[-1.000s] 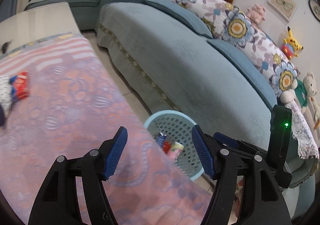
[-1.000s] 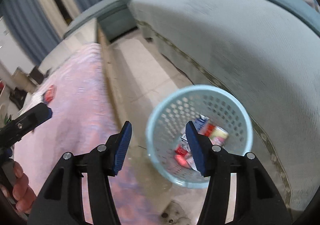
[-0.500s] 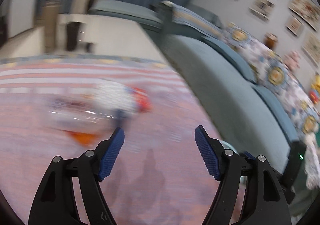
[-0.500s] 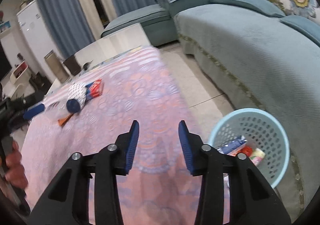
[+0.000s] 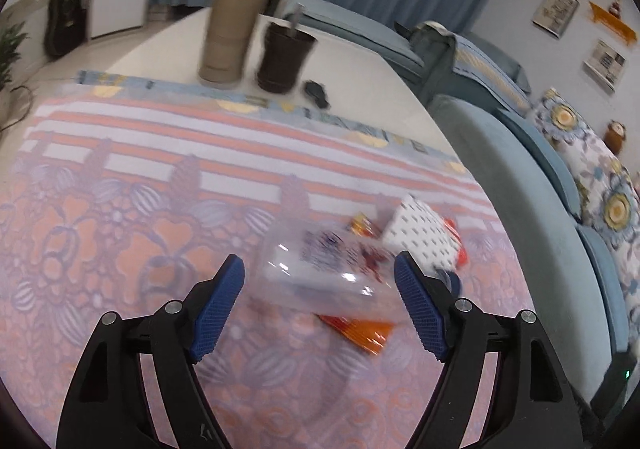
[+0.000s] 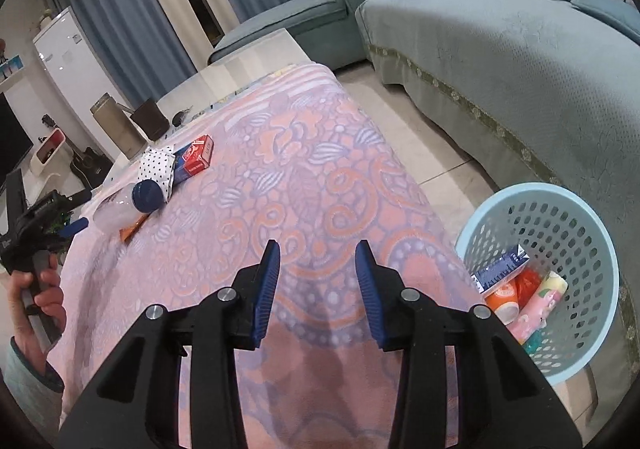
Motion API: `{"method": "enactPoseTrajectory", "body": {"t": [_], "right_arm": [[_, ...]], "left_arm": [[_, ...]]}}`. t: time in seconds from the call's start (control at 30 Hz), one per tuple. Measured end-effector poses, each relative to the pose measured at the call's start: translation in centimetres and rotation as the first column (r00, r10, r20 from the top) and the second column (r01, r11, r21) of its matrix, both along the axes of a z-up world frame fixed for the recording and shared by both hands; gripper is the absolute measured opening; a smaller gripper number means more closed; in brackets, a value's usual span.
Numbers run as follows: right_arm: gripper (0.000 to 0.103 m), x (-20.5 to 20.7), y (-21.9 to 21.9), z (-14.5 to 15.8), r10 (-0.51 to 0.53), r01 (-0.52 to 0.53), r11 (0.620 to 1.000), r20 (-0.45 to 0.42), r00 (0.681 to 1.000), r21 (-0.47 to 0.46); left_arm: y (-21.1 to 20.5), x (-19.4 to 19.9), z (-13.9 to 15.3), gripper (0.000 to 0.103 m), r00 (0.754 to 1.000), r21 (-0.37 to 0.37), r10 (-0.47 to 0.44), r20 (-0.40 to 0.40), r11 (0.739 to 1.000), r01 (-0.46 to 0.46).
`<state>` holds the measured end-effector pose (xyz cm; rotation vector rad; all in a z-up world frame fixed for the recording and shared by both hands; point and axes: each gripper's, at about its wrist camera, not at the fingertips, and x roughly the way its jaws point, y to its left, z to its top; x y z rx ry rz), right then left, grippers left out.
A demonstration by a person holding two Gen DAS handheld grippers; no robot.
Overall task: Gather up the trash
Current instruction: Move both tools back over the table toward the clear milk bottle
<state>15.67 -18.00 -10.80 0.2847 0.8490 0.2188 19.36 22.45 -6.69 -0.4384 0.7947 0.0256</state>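
On the table (image 6: 312, 169) ahead of my right jaws, the trash sits grouped at the far left: a bottle (image 6: 120, 205) lies over a flat wrapper (image 6: 132, 227), a dotted packet (image 6: 158, 167) behind it, a small box (image 6: 196, 159) just right of that. Farther back stand a tall canister (image 6: 116, 127) and a pot (image 6: 150, 119) — side by side. The basket (image 6: 576, 205) sits on the floor right of the table, before the sofa (image 6: 520, 49), with packets inside.

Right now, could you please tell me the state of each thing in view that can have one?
Left tool: open, astride the bottle, not gripping.
Right tool: open, empty, above the cloth.
Bottle: lying down, cap on.
Red box: lying flat, closed.
Basket: upright on the floor, partly filled.
Dotted bag: lying by the bottle.
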Motion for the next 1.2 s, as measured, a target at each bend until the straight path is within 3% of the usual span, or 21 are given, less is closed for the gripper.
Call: {"method": "enactPoseTrajectory", "body": {"t": [0.2, 0.3, 0.4, 0.47, 0.63, 0.73, 0.9, 1.03, 1.1, 1.17, 1.2], "right_arm": [[0.036, 0.0, 0.2, 0.1, -0.003, 0.003, 1.0, 0.004, 1.0, -0.014], [0.036, 0.1, -0.1, -0.1, -0.008, 0.008, 1.0, -0.003, 1.0, 0.001], [0.036, 0.1, -0.2, -0.1, -0.005, 0.005, 1.0, -0.005, 1.0, 0.006], [0.036, 0.2, -0.1, -0.2, -0.002, 0.002, 1.0, -0.007, 1.0, 0.004], [0.036, 0.2, -0.1, -0.2, 0.0, 0.0, 1.0, -0.005, 1.0, 0.003], [0.036, 0.2, 0.2, -0.1, 0.01, -0.01, 1.0, -0.01, 1.0, -0.004], [0.036, 0.4, 2.1, 0.2, 0.054, -0.054, 0.995, -0.007, 0.999, -0.084], [0.036, 0.5, 3.3, 0.6, 0.082, -0.081, 0.99, 0.004, 0.997, -0.114], [0.036, 0.6, 3.7, 0.6, 0.089, -0.088, 0.989, 0.003, 0.996, -0.118], [0.036, 0.7, 4.0, 0.6, 0.095, -0.095, 0.988, 0.001, 0.995, -0.122], [0.036, 0.7, 4.1, 0.6, 0.098, -0.097, 0.987, 0.0, 0.995, -0.127]], "left_arm": [[-3.7, -2.7, -0.5, 0.074, 0.991, -0.005, -0.135, -0.011, 0.991, 0.135], [-5.8, -4.1, -0.2, 0.071, 0.982, 0.046, -0.191, -0.001, 0.98, 0.191], [-4.9, -4.4, 0.7, 0.074, 0.991, 0.111, -0.131, 0.031, 0.986, 0.126], [-3.1, -3.5, 1.0, 0.081, 0.996, 0.1, -0.084, 0.032, 0.992, 0.081], [1.4, -0.5, 0.1, 0.082, 1.0, 0.074, -0.016, 0.008, 0.997, 0.015], [2.5, 0.5, -1.1, 0.081, 1.0, 0.035, -0.021, -0.018, 0.999, 0.021], [1.4, 0.0, -1.9, 0.076, 0.993, -0.036, -0.118, -0.007, 0.992, 0.118], [-1.3, -1.6, -1.8, 0.076, 0.969, -0.055, -0.246, -0.003, 0.968, 0.245], [-3.1, -2.7, -1.2, 0.073, 0.953, -0.022, -0.304, 0.008, 0.953, 0.304], [-3.6, -3.3, -0.2, 0.073, 0.959, 0.04, -0.281, 0.031, 0.959, 0.28], [-3.2, -3.2, 0.2, 0.079, 0.968, 0.052, -0.249, 0.038, 0.968, 0.247]]}}
